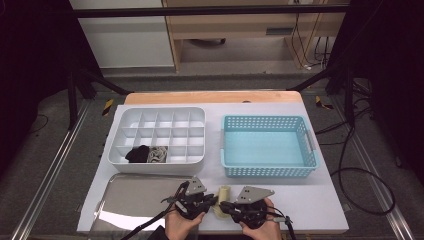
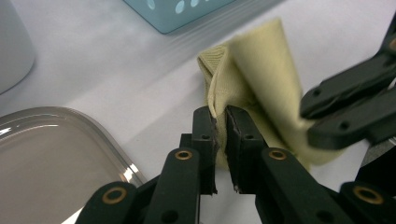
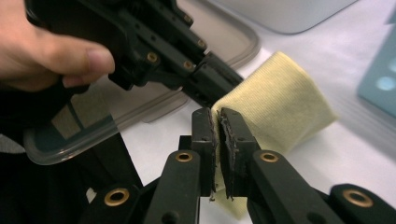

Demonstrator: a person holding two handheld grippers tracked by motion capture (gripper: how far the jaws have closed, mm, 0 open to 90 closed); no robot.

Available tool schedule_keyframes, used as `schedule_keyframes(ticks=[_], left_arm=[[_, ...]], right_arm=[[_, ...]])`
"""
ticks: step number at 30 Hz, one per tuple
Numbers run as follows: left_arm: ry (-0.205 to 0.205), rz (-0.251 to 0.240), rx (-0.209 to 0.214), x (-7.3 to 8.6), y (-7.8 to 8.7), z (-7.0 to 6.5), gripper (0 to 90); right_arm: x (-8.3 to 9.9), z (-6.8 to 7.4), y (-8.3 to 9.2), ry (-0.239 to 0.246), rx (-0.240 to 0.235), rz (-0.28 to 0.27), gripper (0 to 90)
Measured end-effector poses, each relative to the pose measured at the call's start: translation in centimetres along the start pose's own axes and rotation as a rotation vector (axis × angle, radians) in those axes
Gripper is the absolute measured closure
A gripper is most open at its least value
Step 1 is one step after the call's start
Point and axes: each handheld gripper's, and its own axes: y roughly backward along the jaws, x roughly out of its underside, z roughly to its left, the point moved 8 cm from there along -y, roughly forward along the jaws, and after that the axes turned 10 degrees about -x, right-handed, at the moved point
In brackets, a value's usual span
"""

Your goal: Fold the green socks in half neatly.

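Tongs (image 2: pixel 220 122) pinch yellow cloth (image 2: pixel 261 79) edge beside tray (image 2: pixel 100 135).

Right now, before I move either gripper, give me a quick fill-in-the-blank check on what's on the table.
1. Both the left gripper and the right gripper pinch a pale ____ cloth.
2. The basket on the right side of the table is light ____.
3. The white divided organizer holds a ____ item beside a grey one in its front row.
4. The metal tray lies on the ____ side of the cloth in the high view.

Missing words: yellow; blue; black; left
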Motion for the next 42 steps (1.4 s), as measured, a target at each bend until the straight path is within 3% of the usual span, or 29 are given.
schedule_keyframes(ticks=[6,10,14,17,23,26,32,34,38,42], left_arm=[[0.04,-0.004,0.02,-0.3,0.3,0.6,82.7],[0.049,-0.07,-0.036,-1.4,1.7,1.7,77.3],[0.056,-0.151,-0.012,-2.7,2.8,1.7,67.3],[0.032,-0.134,-0.015,-3.0,2.1,1.2,63.1],[0.027,-0.034,-0.024,-1.7,-0.1,1.4,61.6],[0.029,-0.026,-0.019,-1.5,-0.2,1.4,61.7],[0.019,-0.021,-0.03,-1.4,-0.2,1.3,62.4],[0.016,-0.023,-0.034,-1.4,-0.2,1.3,62.4],[0.012,-0.02,-0.038,-1.3,-0.2,1.4,62.2],[0.009,-0.014,-0.044,-1.2,-0.2,1.6,62.2]], right_arm=[[0.2,0.0,-0.9,-0.005,-0.007,0.017,84.5],[0.4,-0.1,-1.2,-0.007,-0.006,0.01,83.2],[0.5,0.0,-1.5,-0.01,-0.003,0.006,80.5],[0.5,0.2,-1.7,-0.008,-0.003,0.002,79.6],[0.5,0.5,-1.6,-0.007,-0.006,-0.004,77.7],[0.4,0.6,-1.0,-0.021,-0.019,-0.022,76.7],[-0.9,0.4,1.3,-0.046,-0.005,-0.131,83.1],[-0.9,0.4,1.1,-0.046,-0.002,-0.119,85.5],[0.5,1.0,-0.9,-0.05,-0.046,-0.04,90.0],[1.4,1.1,-1.4,-0.048,-0.043,-0.002,90.0]])
